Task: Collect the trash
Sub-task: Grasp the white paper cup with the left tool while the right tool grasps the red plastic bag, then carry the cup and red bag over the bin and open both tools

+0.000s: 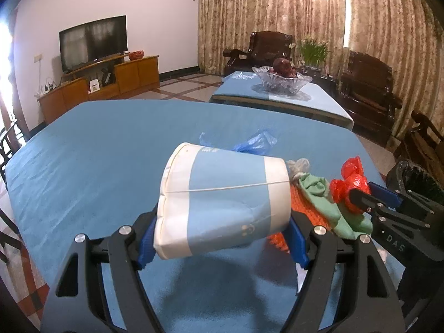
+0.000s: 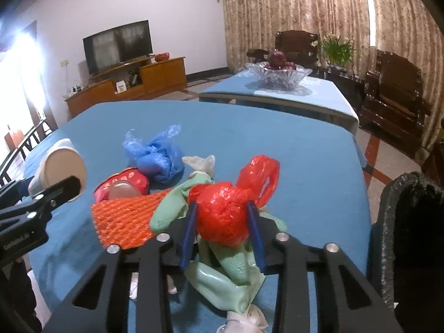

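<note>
On the blue table (image 2: pixel 305 149), the left tool (image 1: pixel 222 222) pinches a paper cup (image 1: pixel 222 199) and the right tool (image 2: pixel 222 230) clamps a red plastic wad (image 2: pixel 222 216), while blue bag (image 2: pixel 158 158), orange netting (image 2: pixel 125 219) and green glove (image 2: pixel 230 263) remain beside the black bin (image 2: pixel 388 222).

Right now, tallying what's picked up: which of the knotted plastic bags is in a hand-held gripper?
The red bag, clamped between the right hand-held gripper pads. The blue bag lies untouched farther back on the table.
</note>
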`<control>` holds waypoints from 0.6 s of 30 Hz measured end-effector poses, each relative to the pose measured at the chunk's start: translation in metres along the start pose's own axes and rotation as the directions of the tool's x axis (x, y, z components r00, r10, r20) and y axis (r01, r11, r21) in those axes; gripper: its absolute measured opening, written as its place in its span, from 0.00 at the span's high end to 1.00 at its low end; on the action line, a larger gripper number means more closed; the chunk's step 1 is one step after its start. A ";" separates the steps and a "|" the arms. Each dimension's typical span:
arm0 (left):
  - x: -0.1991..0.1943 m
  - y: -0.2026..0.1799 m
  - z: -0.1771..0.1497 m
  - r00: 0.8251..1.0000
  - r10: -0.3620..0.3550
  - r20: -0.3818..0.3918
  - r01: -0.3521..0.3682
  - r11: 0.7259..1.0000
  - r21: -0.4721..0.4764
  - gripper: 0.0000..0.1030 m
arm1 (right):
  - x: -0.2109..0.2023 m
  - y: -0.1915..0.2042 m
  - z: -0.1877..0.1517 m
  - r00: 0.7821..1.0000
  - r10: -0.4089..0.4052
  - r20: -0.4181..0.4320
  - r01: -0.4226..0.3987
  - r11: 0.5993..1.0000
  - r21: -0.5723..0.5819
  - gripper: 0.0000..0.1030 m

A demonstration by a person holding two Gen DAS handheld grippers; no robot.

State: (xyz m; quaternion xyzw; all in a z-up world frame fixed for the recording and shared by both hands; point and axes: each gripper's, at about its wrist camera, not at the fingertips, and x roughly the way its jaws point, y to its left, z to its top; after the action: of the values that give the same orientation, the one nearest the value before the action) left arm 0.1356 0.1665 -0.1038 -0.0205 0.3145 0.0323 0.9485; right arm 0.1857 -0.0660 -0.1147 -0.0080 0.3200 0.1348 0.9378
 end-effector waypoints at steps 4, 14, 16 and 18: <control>-0.007 -0.005 0.008 1.000 -0.010 0.021 0.010 1.000 0.001 0.29 | -0.021 -0.007 0.007 0.999 -0.006 0.044 0.006 1.000 0.014 0.67; -0.025 -0.048 0.027 0.994 -0.087 0.063 0.084 0.996 0.042 0.29 | -0.078 -0.038 0.021 0.990 -0.058 0.130 0.051 0.997 0.051 0.67; -0.028 -0.061 0.030 0.992 -0.107 0.069 0.103 0.993 0.060 0.29 | -0.086 -0.046 0.022 0.988 -0.073 0.137 0.065 0.996 0.063 0.67; -0.030 -0.075 0.031 0.989 -0.129 0.074 0.123 0.989 0.079 0.29 | -0.098 -0.056 0.022 0.984 -0.100 0.144 0.090 0.993 0.075 0.67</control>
State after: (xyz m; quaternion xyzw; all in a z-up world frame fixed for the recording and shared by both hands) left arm 0.1354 0.0924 -0.0596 -0.0041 0.2759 -0.0387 0.9604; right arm 0.1390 -0.1421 -0.0427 0.0188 0.2533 0.0791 0.9640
